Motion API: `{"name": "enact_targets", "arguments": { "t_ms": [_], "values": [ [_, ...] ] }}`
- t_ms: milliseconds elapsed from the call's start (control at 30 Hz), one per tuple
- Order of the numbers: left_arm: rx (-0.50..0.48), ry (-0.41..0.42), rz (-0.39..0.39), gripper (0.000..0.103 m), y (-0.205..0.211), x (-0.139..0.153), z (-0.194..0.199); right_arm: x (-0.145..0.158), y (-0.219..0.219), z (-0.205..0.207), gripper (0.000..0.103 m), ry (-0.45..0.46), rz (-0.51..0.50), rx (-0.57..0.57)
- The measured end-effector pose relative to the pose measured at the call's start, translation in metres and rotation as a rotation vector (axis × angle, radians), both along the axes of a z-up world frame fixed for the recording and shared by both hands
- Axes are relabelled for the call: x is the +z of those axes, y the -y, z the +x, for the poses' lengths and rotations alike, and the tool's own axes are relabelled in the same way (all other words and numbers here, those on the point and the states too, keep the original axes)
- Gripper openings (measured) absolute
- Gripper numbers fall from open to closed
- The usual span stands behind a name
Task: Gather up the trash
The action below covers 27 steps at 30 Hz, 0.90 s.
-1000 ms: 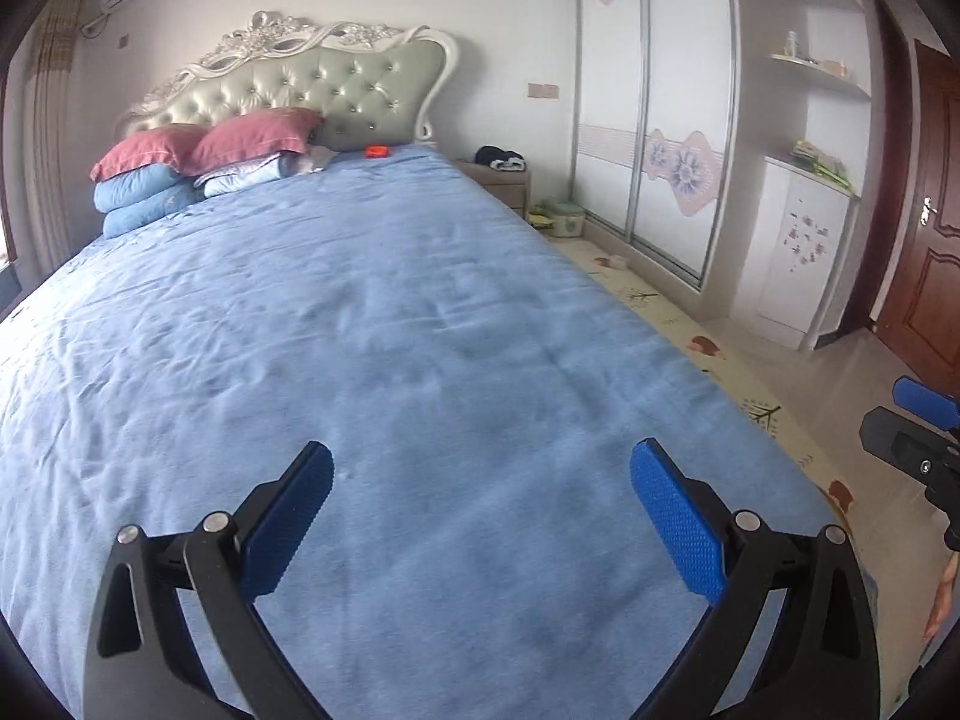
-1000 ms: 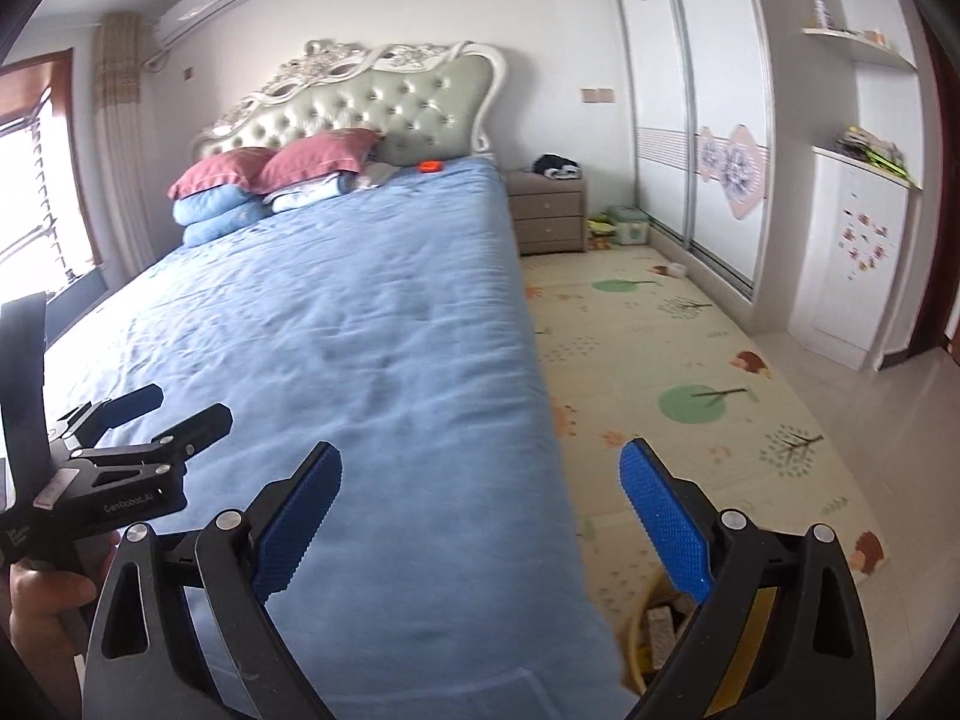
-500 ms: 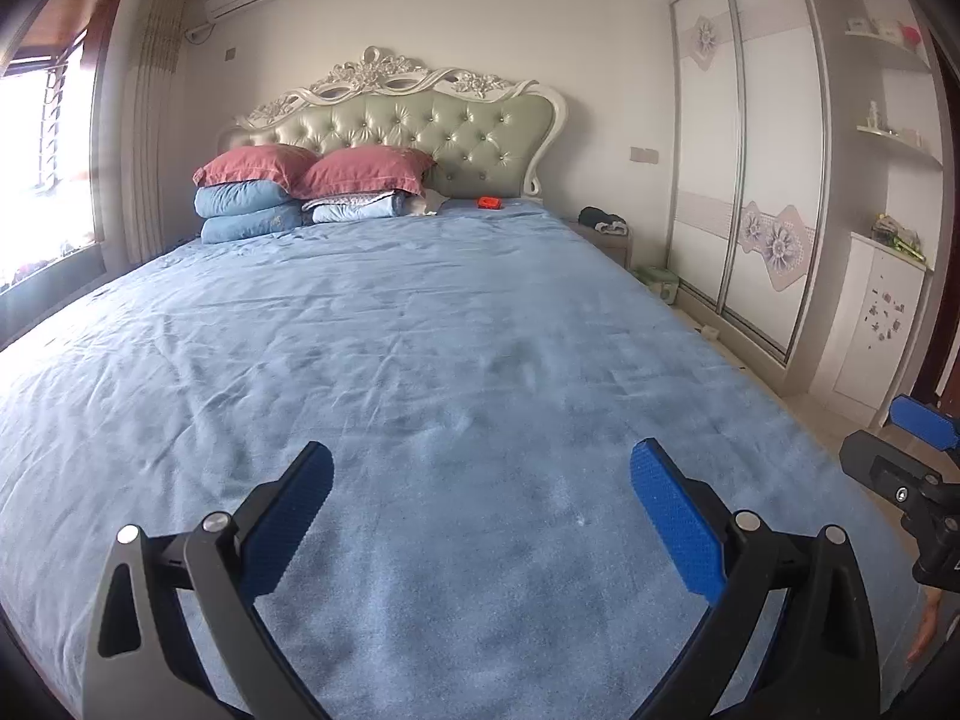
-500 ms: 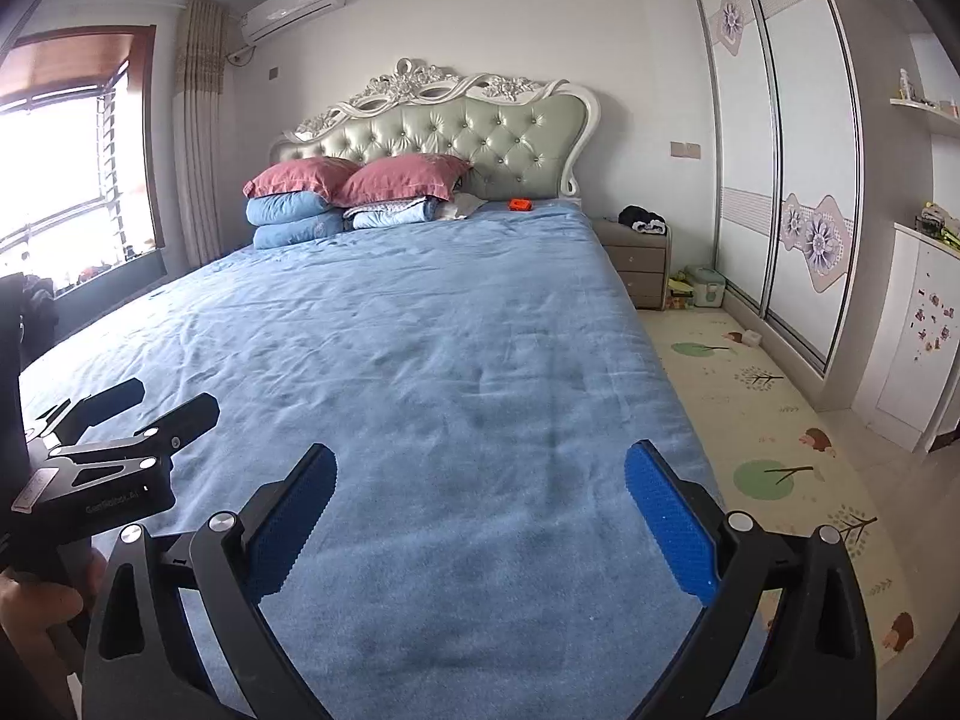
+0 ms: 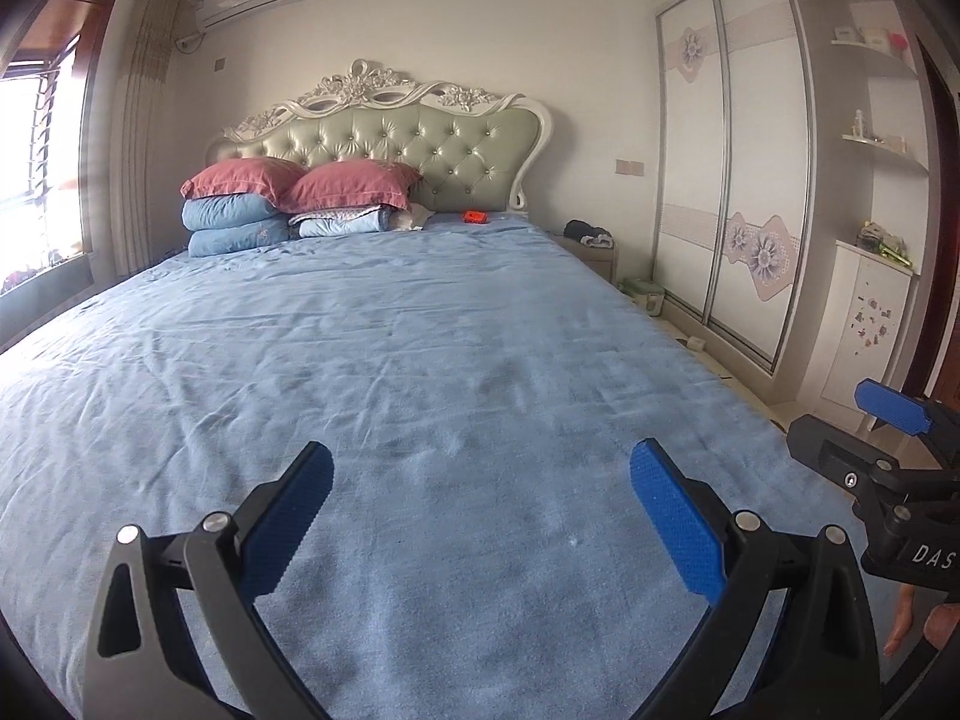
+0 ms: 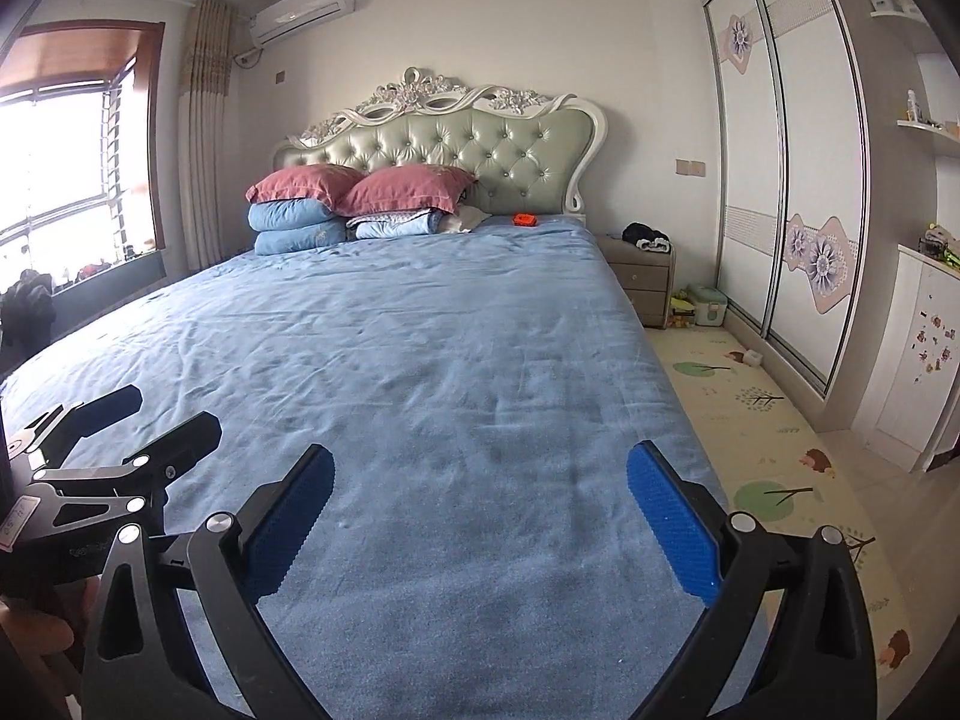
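Lying far off at the head of the bed [image 5: 420, 360], the small orange-red item [image 5: 474, 216] is resting on the blue sheet just below the tufted headboard [image 5: 408, 144] and right of the stacked pillows [image 5: 288, 204]; whether it bears any writing is too small to tell. Both tools are hovering over the foot end, well apart from it: the left tongs [image 5: 480, 504] are standing wide apart with nothing between the blue pads, and the right tongs [image 6: 480, 504] are gaping the same way, also holding nothing. In the left wrist view the right tool is showing at the right edge, with the white letters "DAS" readable on its black body; in the right wrist view the left tool is sitting at the lower left, its small label too blurred to read. Wrinkled blue sheet is spreading between the tongs and the item. Along the bed's right edge a patterned floor mat [image 6: 768, 420] is running toward a nightstand [image 6: 645, 282] carrying dark clothing, with a green-lidded box [image 6: 708, 303] beside it and sliding wardrobe doors [image 6: 792, 180] behind. A window [image 6: 66, 180] and curtain are flanking the left side, an air conditioner [image 6: 300, 9] hanging above.
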<state>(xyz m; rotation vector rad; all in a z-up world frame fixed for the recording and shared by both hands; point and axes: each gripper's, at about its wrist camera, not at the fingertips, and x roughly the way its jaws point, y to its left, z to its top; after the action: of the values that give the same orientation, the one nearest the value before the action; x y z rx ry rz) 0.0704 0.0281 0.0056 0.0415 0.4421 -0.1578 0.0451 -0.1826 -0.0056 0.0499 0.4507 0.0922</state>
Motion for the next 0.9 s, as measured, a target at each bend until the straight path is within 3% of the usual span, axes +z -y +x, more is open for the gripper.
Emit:
{"name": "enact_targets", "arguments": {
  "t_ms": [433, 900],
  "values": [
    [0.045, 0.027, 0.026, 0.099, 0.002, 0.01, -0.002, -0.008, -0.002, 0.005, 0.095, -0.025, -0.024, 0.002],
    [0.009, 0.084, 0.03, 0.098, 0.008, 0.017, -0.01, -0.011, 0.001, 0.008, 0.095, -0.044, 0.001, 0.006]
  ]
}}
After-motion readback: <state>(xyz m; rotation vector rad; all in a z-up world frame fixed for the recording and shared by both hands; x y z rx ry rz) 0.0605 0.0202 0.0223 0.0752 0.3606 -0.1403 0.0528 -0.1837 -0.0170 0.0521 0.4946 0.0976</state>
